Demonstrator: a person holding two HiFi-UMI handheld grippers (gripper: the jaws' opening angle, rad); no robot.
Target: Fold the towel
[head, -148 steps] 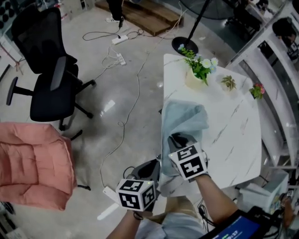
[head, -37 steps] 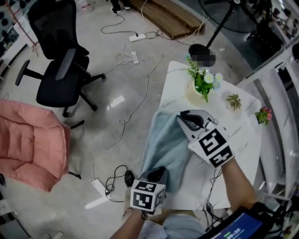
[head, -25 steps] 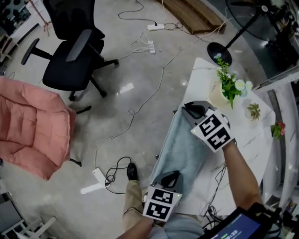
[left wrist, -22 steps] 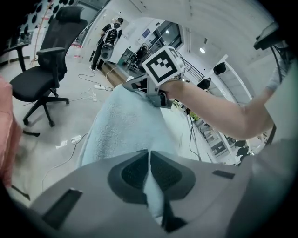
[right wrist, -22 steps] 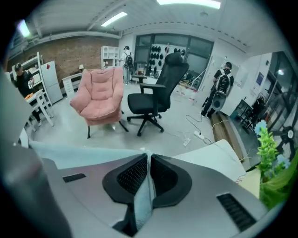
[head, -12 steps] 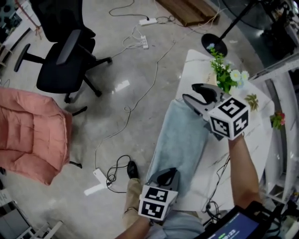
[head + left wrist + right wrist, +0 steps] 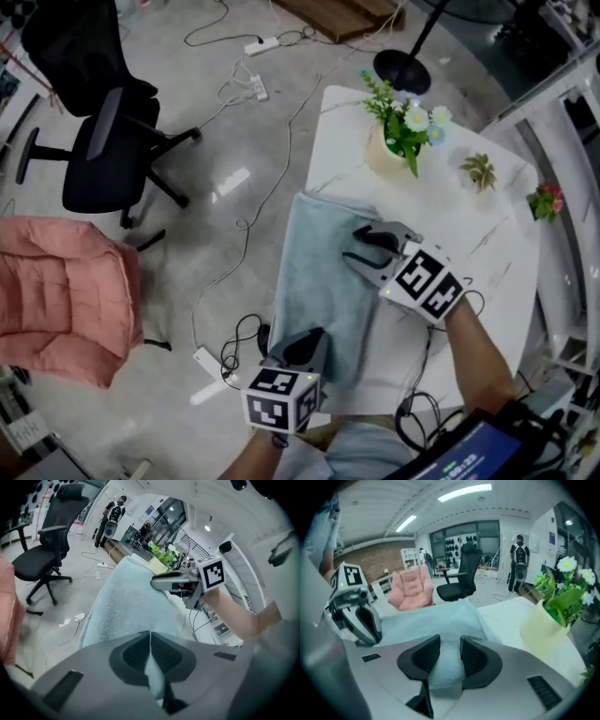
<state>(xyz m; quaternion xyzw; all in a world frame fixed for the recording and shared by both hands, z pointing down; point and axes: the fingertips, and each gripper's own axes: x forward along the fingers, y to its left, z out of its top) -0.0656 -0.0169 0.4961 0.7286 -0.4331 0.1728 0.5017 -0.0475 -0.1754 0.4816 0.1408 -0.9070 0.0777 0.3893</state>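
As I look down in the head view, the towel lies long along the left side of the table, and its near end reaches the near edge of the table. The left gripper is at that near end. The right gripper is at the right side of the towel, about halfway along. A flower pot stands just beyond the far end of the towel.

In the left gripper view, the jaws are pressed together on a thin fold of the towel, so this gripper holds the near edge. The cloth runs flat away from it toward the right gripper.

In the right gripper view, the jaws are closed on a thick bunch of the towel, and the cloth fills the gap between them. The flower pot is near, on the right.

I judge that the step in hand is to carry the held parts over and lay one part of the towel on the other. To do it well, I think I should hold both grips firm, lift them to the same height and move them together, so that the edges meet straight. The thin grip on the left may slip under a hard pull, so I would go slowly. I would also stay clear of the flower pot, because a swinging corner could tip it.
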